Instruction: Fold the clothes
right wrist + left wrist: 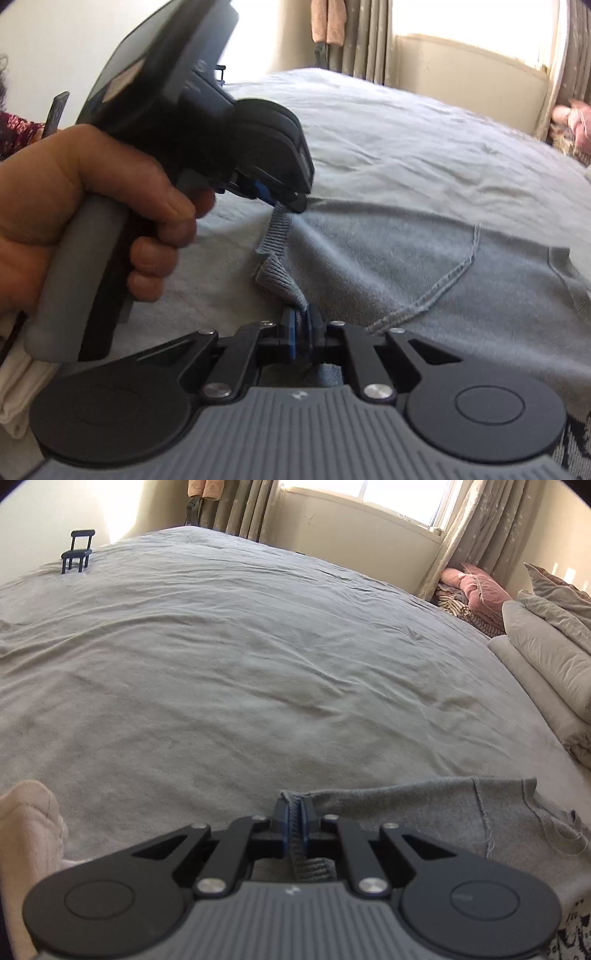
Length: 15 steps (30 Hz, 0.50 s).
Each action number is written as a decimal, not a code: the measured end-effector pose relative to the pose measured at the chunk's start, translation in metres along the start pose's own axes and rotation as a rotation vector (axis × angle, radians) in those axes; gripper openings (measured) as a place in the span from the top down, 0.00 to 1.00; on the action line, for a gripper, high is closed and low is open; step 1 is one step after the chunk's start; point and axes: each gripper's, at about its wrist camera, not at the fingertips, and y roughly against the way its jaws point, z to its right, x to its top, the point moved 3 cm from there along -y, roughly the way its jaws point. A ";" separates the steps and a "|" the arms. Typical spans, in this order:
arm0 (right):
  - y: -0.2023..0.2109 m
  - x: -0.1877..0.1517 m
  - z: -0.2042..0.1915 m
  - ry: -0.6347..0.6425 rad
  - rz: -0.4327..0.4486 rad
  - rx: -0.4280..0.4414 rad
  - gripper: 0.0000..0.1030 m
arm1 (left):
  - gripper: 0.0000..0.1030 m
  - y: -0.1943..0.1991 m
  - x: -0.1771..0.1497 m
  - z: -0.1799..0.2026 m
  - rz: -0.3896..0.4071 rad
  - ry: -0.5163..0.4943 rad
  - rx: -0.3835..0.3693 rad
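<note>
Grey sweatshirt (424,266) hem between both grippers' fingers (284,821).

Grey sweatshirt (424,258): matt knit cloth, fleecy face, ribbed cuff, raised stitched seam.
Bed sheet (240,646): grey woven cloth, matt, finely wrinkled.
Left gripper (294,825): matt black plastic links, glossy metal rivets, blue pads, ridged grey plastic body at 6 o'clock.
Right gripper (303,332): same finish.
Folded bedding (546,657) at 3 o'clock: soft beige cloth.
Curtains (476,535) at 1 o'clock: thin patterned fabric.
Small chair-shaped stand (77,555) at 10 o'clock: dark, matt.
</note>
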 end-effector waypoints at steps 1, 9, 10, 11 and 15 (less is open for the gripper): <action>0.003 0.002 -0.003 0.026 0.003 -0.006 0.84 | 0.91 0.003 0.002 0.001 0.002 0.001 0.002; 0.097 -0.039 0.016 -0.120 0.054 -0.003 0.36 | 0.63 0.056 0.022 0.007 0.117 0.029 0.037; 0.111 -0.053 0.022 -0.149 0.043 -0.024 0.36 | 0.63 0.065 0.024 0.009 0.135 0.027 0.035; 0.126 -0.067 0.028 -0.178 0.032 -0.046 0.36 | 0.62 0.074 0.023 0.015 0.143 0.019 0.026; 0.178 -0.134 0.062 -0.364 -0.039 -0.141 0.36 | 0.65 0.104 0.007 0.041 0.121 -0.012 -0.032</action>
